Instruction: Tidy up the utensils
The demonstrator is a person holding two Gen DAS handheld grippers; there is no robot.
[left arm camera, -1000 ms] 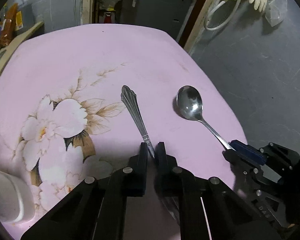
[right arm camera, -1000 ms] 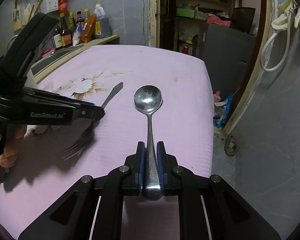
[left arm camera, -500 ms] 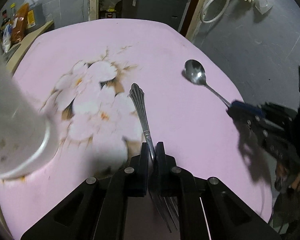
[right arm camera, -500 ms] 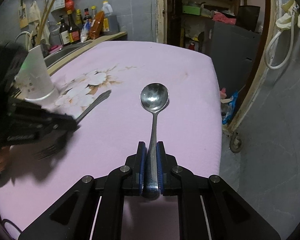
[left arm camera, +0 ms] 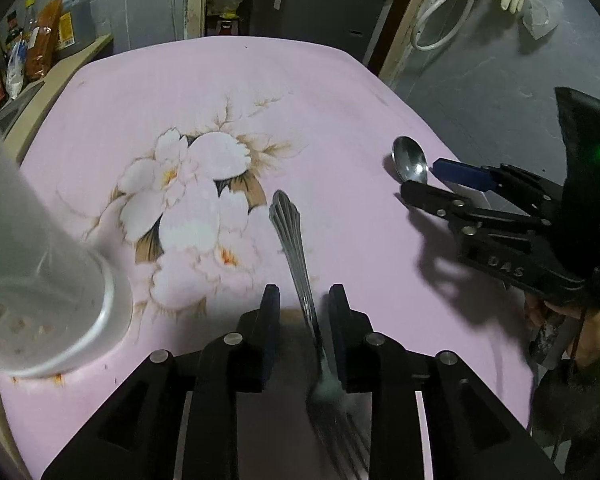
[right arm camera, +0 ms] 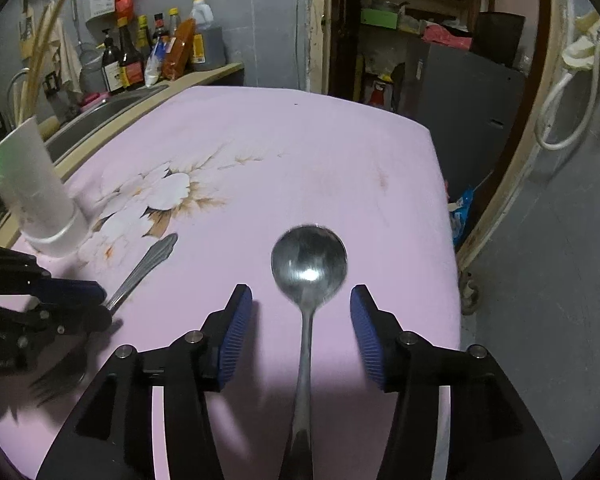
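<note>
fork (left arm camera: 300,276) lies on the pink flowered tabletop (left arm camera: 220,92), its fluted handle end pointing away from us and its tines under the left gripper (left arm camera: 304,300), blurred. we see the left jaws parted a little, having just been opening; the fork's stem runs between them close to the right-hand pad, and we think it no longer presses on the metal, though blur makes that hard to judge. spoon (right arm camera: 309,268) lies just to the right of the fork, bowl up and away from us, handle running back between the blue pads of the right gripper (right arm camera: 301,300). those jaws stand fairly wide, having just been opening, with clear gaps on both sides of the spoon's neck. from the left wrist view the right gripper hangs over the spoon near the tabletop's right edge, a hand (left arm camera: 556,320) below it. a white cup (right arm camera: 40,196) lies beside the printed blossoms (left arm camera: 188,216), left of the fork. bottles (right arm camera: 148,56) crowd a counter beyond the far left corner.
</note>
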